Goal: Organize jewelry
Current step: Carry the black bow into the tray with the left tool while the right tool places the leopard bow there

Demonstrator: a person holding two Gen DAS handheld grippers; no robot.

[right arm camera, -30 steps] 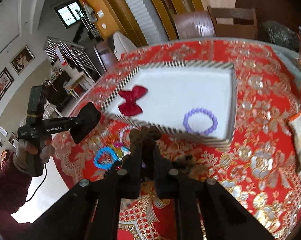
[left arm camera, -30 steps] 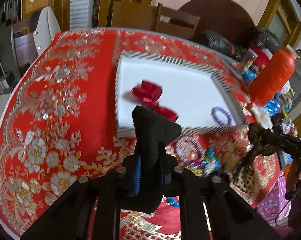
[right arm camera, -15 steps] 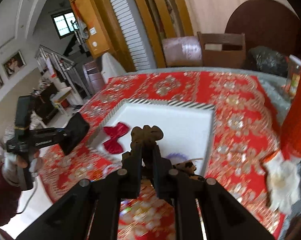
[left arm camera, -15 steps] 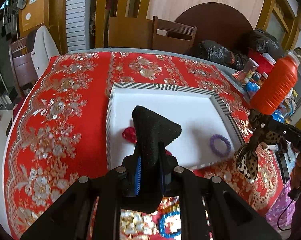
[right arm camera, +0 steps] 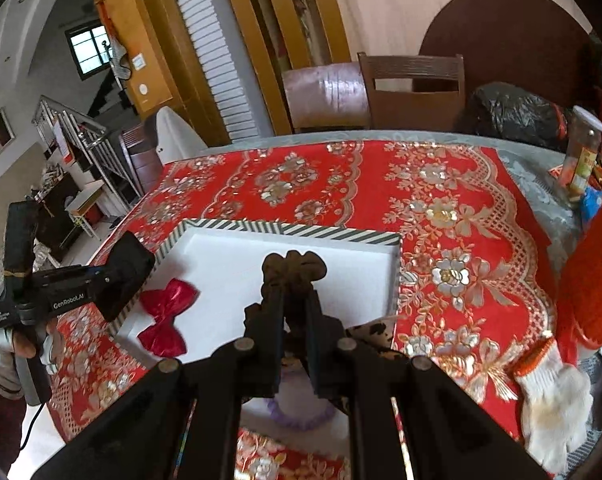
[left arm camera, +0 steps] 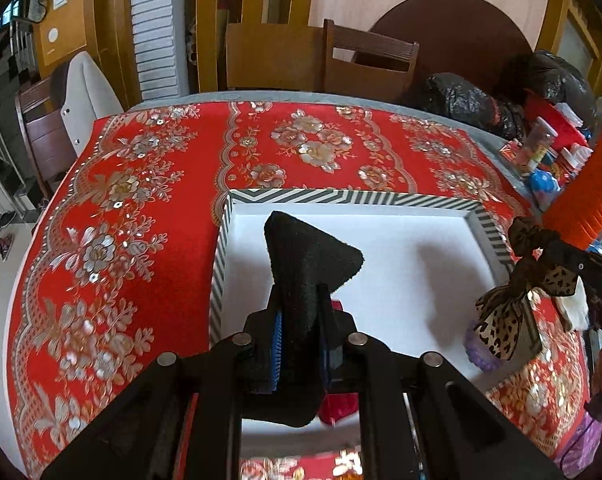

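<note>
A white tray with a striped rim (left arm camera: 341, 197) (right arm camera: 293, 230) lies on the red floral tablecloth. In it are a red satin bow (right arm camera: 165, 316) (left arm camera: 338, 404) and a purple bead bracelet (right arm camera: 301, 418) (left arm camera: 477, 354). My left gripper (left arm camera: 301, 344) (right arm camera: 127, 276) is shut on a black felt pouch (left arm camera: 307, 264) and hovers over the tray's left side. My right gripper (right arm camera: 295, 320) (left arm camera: 541, 256) is shut on a leopard-print bow scrunchie (left arm camera: 505, 320) (right arm camera: 293, 266) above the tray's right side.
An orange ribbed bottle (left arm camera: 589, 196) and small clutter stand at the right table edge. A white work glove (right arm camera: 553, 396) lies on the cloth at right. Wooden chairs (left arm camera: 365, 60) and black bags (left arm camera: 461, 100) are behind the table.
Both grippers have risen and moved forward over the tray with their loads. The loose pile of jewelry near the front edge has dropped out of view.
</note>
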